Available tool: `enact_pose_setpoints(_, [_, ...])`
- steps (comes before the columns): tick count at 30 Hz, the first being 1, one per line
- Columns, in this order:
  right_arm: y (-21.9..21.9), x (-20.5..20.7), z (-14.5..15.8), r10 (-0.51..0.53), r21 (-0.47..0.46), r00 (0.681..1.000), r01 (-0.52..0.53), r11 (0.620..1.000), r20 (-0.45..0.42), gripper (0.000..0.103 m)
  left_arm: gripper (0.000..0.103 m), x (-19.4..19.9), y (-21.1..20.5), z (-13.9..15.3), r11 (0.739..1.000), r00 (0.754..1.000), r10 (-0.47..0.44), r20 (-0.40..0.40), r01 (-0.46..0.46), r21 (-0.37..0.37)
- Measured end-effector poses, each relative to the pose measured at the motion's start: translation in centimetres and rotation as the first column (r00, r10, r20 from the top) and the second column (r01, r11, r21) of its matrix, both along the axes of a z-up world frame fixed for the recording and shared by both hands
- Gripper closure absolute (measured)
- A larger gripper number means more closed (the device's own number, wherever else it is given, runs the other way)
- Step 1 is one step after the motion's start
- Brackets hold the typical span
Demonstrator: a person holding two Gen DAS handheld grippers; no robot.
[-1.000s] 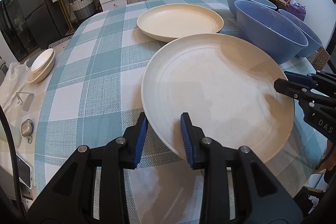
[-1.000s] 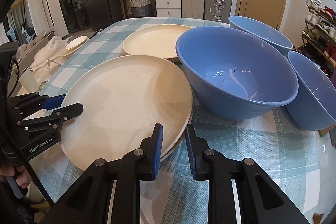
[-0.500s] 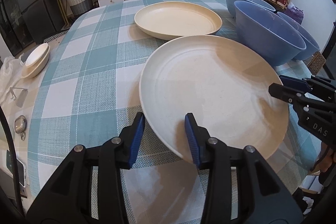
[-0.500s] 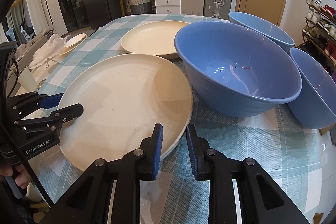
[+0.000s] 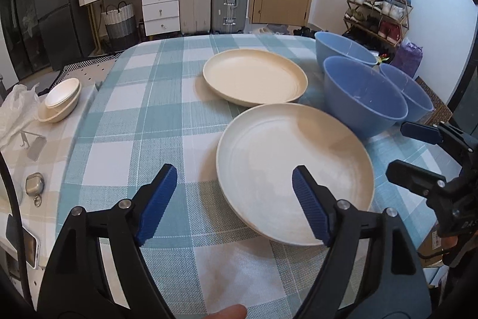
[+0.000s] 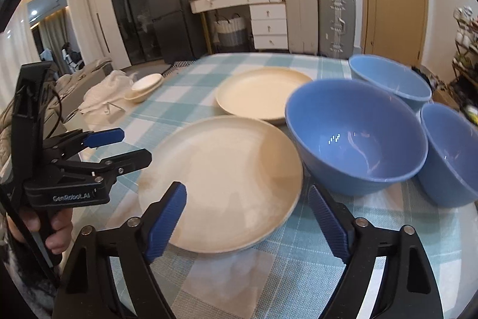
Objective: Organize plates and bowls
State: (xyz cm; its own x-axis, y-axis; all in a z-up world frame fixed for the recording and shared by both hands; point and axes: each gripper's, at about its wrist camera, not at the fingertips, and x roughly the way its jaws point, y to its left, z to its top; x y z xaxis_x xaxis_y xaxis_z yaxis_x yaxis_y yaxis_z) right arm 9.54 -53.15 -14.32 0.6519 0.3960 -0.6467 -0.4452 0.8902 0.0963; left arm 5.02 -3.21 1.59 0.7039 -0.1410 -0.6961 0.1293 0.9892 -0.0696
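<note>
Two cream plates lie flat on the checked tablecloth: the near plate (image 5: 294, 169) (image 6: 221, 178) and the far plate (image 5: 254, 76) (image 6: 260, 93). Three blue bowls stand to their right: a front bowl (image 5: 363, 97) (image 6: 355, 136), a back bowl (image 5: 343, 50) (image 6: 388, 79) and a right bowl (image 5: 409, 94) (image 6: 451, 151). My left gripper (image 5: 233, 174) (image 6: 134, 147) hovers over the near plate's left rim, its jaws opening, pads clear of the plate. My right gripper (image 6: 246, 192) (image 5: 398, 148) hovers over the same plate's right rim, jaws also opening, touching nothing.
Stacked small cream bowls (image 5: 59, 100) sit at the table's left edge beside a white plastic bag (image 5: 16, 112), a metal stand (image 5: 33, 141) and a small case (image 5: 34, 184). Suitcases, drawers and a shoe rack stand beyond the table.
Both grippers were shut on the near plate's rim; both have let go, spread wide and pulled up and back. The plate now rests on the cloth.
</note>
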Motion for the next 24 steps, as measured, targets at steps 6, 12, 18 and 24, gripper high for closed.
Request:
enact_pose_setpoints(6, [-0.6, -0.6, 3.3, 0.004, 0.005, 0.998, -0.004, 1.000, 0.068, 0.002, 0.022, -0.6, 1.0, 2.1, 0.999, 1.000, 0.014, 0.028, -0.013, -0.042])
enact_pose_setpoints(12, [-2.0, -0.4, 6.4, -0.006, 0.036, 0.995, 0.003, 0.999, 0.097, 0.001, 0.007, -0.6, 1.7, 3.9, 0.996, 0.998, 0.021, 0.053, -0.016, -0.083])
enact_pose_setpoints(18, [-3.1, 0.2, 9.9, -0.018, 0.064, 0.992, 0.010, 0.998, 0.126, 0.001, 0.002, 0.2, 2.4, 5.6, 0.994, 0.996, 0.038, 0.078, -0.029, -0.105])
enact_pose_setpoints(24, [-3.6, 1.9, 12.8, -0.016, 0.079, 0.990, 0.006, 0.997, 0.138, 0.001, 0.002, 1.3, 2.6, 7.6, 0.995, 0.994, 0.054, 0.096, -0.045, -0.093])
